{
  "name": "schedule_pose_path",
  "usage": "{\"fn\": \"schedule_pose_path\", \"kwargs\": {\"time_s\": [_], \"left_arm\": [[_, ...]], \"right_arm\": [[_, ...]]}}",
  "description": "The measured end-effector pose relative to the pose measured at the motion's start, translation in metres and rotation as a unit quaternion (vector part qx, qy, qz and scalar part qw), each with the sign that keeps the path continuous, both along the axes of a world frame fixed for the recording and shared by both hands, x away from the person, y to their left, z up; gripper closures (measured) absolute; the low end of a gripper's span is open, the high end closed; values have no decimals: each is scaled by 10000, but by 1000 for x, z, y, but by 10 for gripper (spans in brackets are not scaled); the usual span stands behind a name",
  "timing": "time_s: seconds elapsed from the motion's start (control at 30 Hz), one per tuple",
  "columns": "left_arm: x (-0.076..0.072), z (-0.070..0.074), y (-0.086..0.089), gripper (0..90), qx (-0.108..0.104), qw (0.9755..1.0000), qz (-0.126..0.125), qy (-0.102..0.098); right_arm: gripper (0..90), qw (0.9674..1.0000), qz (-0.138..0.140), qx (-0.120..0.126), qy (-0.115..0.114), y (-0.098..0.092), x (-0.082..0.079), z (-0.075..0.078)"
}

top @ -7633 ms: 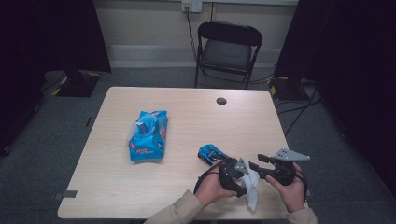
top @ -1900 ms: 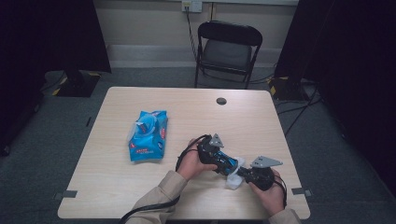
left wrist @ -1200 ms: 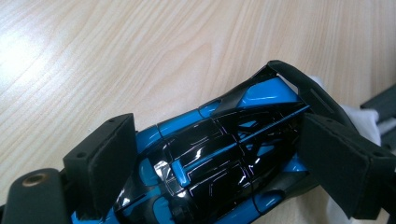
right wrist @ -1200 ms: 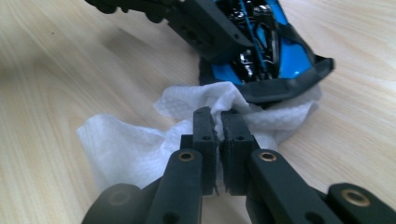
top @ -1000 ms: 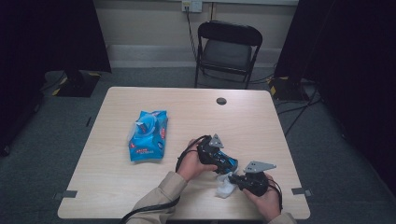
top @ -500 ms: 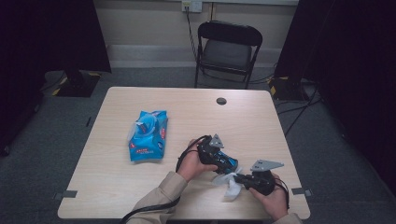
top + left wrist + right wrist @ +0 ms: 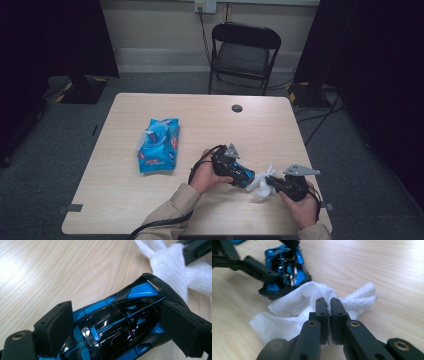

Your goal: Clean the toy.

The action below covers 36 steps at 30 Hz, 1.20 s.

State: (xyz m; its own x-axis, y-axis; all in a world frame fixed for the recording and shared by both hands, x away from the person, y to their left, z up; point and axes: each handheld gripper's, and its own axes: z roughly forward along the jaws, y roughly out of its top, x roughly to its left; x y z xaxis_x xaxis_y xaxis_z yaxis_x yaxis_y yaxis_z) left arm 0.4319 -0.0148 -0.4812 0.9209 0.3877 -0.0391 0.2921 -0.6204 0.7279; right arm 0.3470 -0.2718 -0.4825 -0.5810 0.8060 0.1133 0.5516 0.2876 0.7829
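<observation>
A blue and black toy car (image 7: 117, 325) lies low over the table, and my left gripper (image 7: 117, 312) is shut on its sides, a pad (image 7: 56, 326) pressing on each flank. In the high view the left gripper (image 7: 239, 173) holds the car (image 7: 246, 177) near the table's front right. My right gripper (image 7: 330, 306) is shut on a crumpled white wipe (image 7: 292, 306), which touches the car's near end (image 7: 284, 272). From above, the right gripper (image 7: 272, 183) sits just right of the wipe (image 7: 261, 184).
A blue pack of wipes (image 7: 158, 145) lies left of centre on the wooden table (image 7: 125, 210). A small black round cap (image 7: 237, 108) sits near the far edge. A folding chair (image 7: 244, 50) stands beyond the table. Cables trail from both grippers.
My right gripper has moved to the right with the wipe, drawing it from under the car's front side to its right end. The left gripper and car have stayed put.
</observation>
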Motion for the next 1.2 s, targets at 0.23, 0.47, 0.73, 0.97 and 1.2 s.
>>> {"fn": "schedule_pose_path", "kwargs": {"time_s": [0.23,0.47,0.73,0.97,1.2], "left_arm": [[0,0,0,119,9,10000,-13,4],[0,0,0,119,4,10000,-15,7],[0,-1,0,119,-46,10000,-7,-9],[0,-1,0,119,-32,10000,-9,-11],[0,0,0,119,-22,10000,-10,-8]], "right_arm": [[866,10000,-23,-83,-34,13,7,-10],[864,9998,142,-127,-13,27,10,-17],[864,9995,301,-53,9,30,9,-18],[865,9988,488,-43,72,31,3,-17],[866,9981,602,-12,127,33,-1,-16]]}}
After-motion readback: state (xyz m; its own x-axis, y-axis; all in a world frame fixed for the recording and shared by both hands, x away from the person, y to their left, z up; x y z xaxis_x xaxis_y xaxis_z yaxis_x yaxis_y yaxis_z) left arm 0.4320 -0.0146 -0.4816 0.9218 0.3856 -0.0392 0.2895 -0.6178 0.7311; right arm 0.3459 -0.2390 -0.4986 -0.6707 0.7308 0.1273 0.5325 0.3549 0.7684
